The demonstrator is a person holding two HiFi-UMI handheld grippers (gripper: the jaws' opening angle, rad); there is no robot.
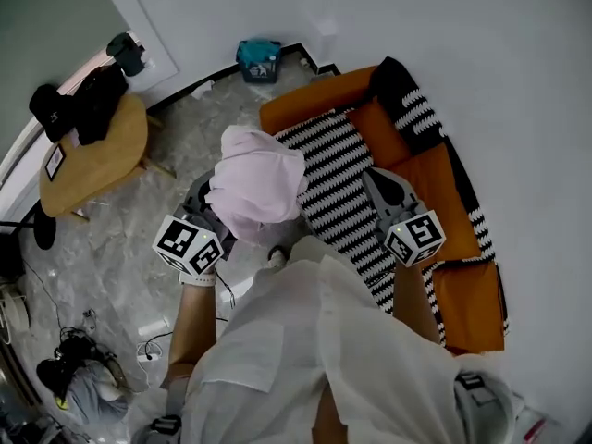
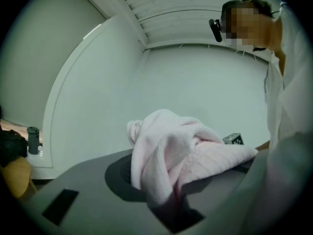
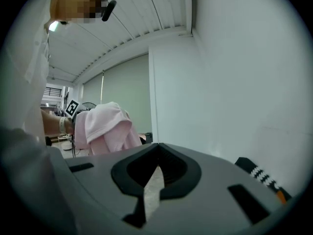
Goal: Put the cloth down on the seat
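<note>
left gripper (image 1: 215, 203): clenched on the pink cloth (image 1: 256, 186). in the left gripper view the cloth (image 2: 171, 153) is bunched over and between the jaws, hiding the tips, and one fold trails off to the right. its marker cube (image 1: 190, 245) sits at the person's wrist.

right gripper (image 1: 387, 191): jaws drawn together at the tips, nothing between them. the right gripper view shows the closed jaws against a white wall (image 3: 234, 82), with the cloth (image 3: 105, 126) hanging from the other tool off to the left.

location of cloth: held in the air, a loose bundle in front of the person. from the head view it sits over the near left edge of the orange sofa (image 1: 314, 95), partly over the marble floor (image 1: 120, 239). it is not resting on the seat.

seat: covered by a black-and-white striped throw (image 1: 338, 178) that runs the length of the cushion, with a second striped piece over the backrest. the right gripper is above this throw.

surroundings: a round wooden table (image 1: 97, 155) with dark items on it stands to the left. a teal bag (image 1: 259, 60) sits on the floor by the wall.
</note>
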